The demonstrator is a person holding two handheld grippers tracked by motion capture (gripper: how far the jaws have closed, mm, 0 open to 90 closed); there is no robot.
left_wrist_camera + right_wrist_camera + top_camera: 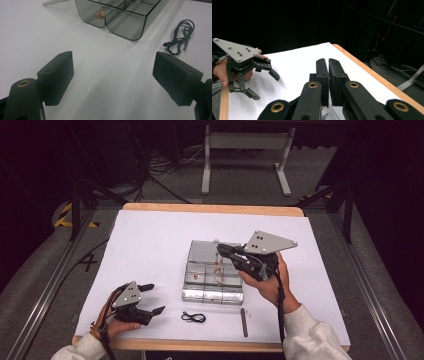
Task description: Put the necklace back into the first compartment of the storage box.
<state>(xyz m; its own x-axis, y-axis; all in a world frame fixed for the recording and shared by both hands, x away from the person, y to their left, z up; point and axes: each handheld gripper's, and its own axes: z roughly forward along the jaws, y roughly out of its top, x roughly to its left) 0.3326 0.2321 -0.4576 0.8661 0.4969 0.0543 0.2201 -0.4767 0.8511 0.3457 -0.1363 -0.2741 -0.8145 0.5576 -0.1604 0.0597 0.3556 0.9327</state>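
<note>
- High view showed my right gripper [220, 251] held above the clear compartment box [213, 270], its jaws pressed together and pinching a thin chain-like piece [218, 268] that hung down over the middle of the box.
- That dangling piece was too small to name for sure — it looked like a fine necklace or bracelet with reddish bits along it.
- My right hand [267, 282] gripped the tool from the near right side of the box, the grey three-cornered plate on top.
- My left gripper [153, 298] rested low at the near left of the white table [150, 240], jaws spread wide with nothing between them.
- A black cord [193, 317], coiled loosely, lay on the table just in front of the box, between my two hands.
- A slim dark stick-like thing [244, 322] lay to the right of the cord, near the table's front edge.
- Left gripper view looked along my spread jaws at bare white surface; beyond them stood a rounded corner of the box [117, 17] with a small amber bead [100, 14] in one compartment, and the black cord [180, 36] lay off to the right, apart from the box.
- Right gripper view showed my own two jaws closed flat against each other, and farther off my left gripper [264, 81] — open — in my left hand [222, 71].
</note>
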